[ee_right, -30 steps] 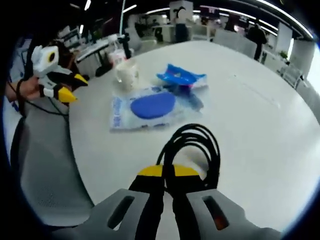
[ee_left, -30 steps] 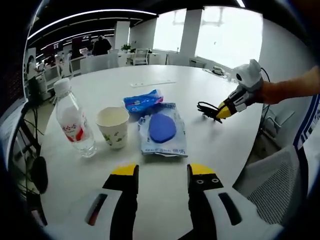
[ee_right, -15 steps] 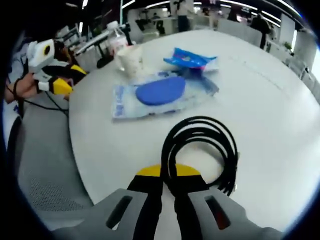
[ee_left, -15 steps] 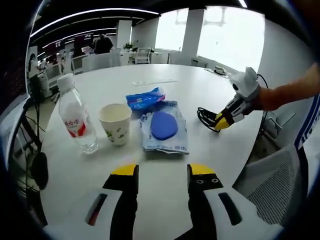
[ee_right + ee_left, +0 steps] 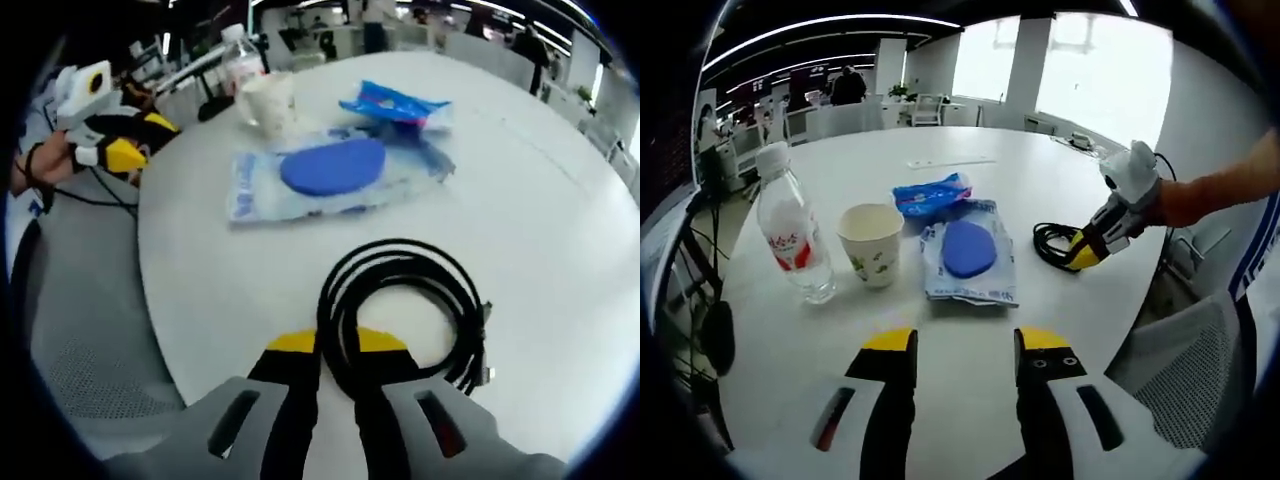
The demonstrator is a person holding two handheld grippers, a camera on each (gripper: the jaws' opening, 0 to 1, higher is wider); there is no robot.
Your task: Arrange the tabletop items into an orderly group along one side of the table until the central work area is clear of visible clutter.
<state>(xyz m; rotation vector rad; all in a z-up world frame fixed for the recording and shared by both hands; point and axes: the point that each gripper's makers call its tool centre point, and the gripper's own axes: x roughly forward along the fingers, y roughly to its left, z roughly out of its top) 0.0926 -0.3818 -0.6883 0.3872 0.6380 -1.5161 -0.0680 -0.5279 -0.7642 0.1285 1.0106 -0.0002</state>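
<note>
My right tongs [image 5: 335, 345] are clamped on the coiled black cable [image 5: 405, 310], which lies flat on the white round table [image 5: 560, 220] near its edge. My left tongs [image 5: 965, 345] hover apart, level, facing the clear plastic bottle [image 5: 790, 240], paper cup [image 5: 872, 243] and blue-filled pouch [image 5: 968, 262].

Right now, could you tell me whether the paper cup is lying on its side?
No, the paper cup stands upright beside the water bottle, its open mouth up.

Both views face each other across one table [image 5: 970, 330].
</note>
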